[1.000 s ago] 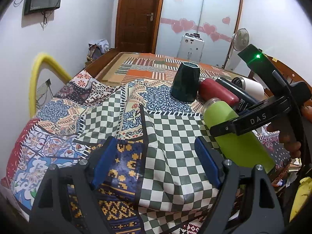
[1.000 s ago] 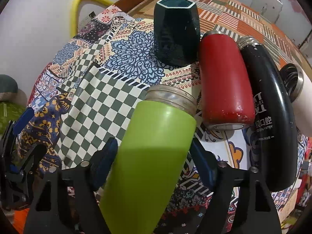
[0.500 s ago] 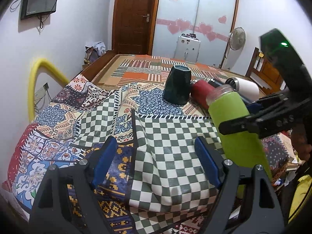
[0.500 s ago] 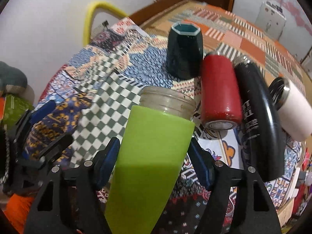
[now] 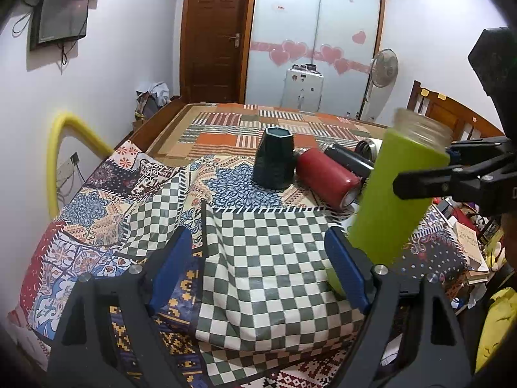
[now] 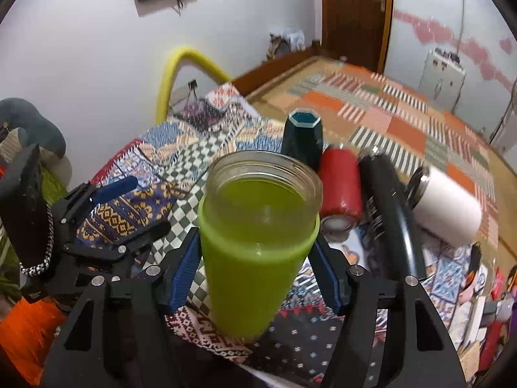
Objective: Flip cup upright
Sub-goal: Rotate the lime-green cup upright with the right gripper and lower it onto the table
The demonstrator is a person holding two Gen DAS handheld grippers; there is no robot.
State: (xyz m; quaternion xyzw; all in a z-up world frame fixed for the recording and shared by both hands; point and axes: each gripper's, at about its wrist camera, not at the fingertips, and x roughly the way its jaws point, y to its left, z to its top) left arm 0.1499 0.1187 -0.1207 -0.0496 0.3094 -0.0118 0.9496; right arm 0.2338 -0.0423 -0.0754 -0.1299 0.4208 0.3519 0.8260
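Note:
My right gripper (image 6: 255,268) is shut on a lime-green cup (image 6: 255,258) with a clear threaded rim, its blue pads (image 6: 185,270) pressed on both sides. The cup is nearly upright, mouth up, its base near the patchwork cloth. In the left wrist view the cup (image 5: 394,194) leans slightly right at the table's right side, with the right gripper (image 5: 458,174) clamped around its upper part. My left gripper (image 5: 261,271) is open and empty above the green checked cloth (image 5: 268,258).
A dark green hexagonal cup (image 5: 274,158) stands behind. A red bottle (image 5: 326,177), a black bottle (image 6: 387,207) and a white bottle (image 6: 446,207) lie on their sides beside it. A yellow curved tube (image 5: 58,148) stands at the left wall.
The right gripper has swung the green cup from lying tilted to nearly upright, mouth now up. The left gripper has stayed in place, open.

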